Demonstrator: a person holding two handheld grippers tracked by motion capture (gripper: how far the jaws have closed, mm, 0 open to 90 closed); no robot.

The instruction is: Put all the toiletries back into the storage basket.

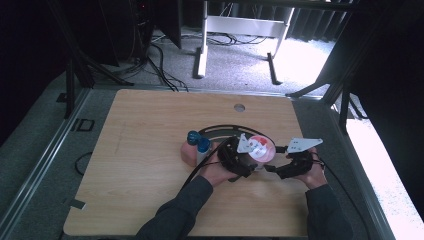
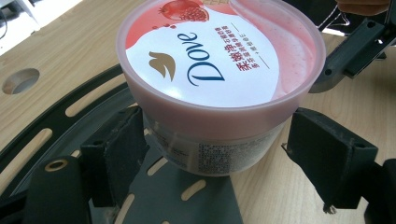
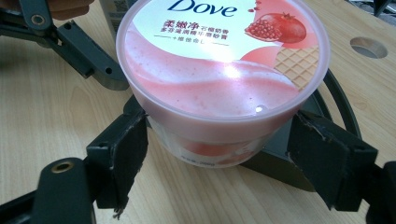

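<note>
A round Dove tub with a pink and white lid stands on a black slotted plate at the middle of the table. My left gripper reaches it from the near left and my right gripper from the near right. In the left gripper view the tub sits between the open jaws of the left gripper: the left pad touches its wall and a thin gap shows at the right pad. In the right gripper view the tub likewise sits between the wide jaws of the right gripper.
A pink holder with two blue-capped bottles stands just left of the tub. A round hole lies in the tabletop farther back. Cables trail from both grippers across the wood. Beyond the table are floor cables and a stand's legs.
</note>
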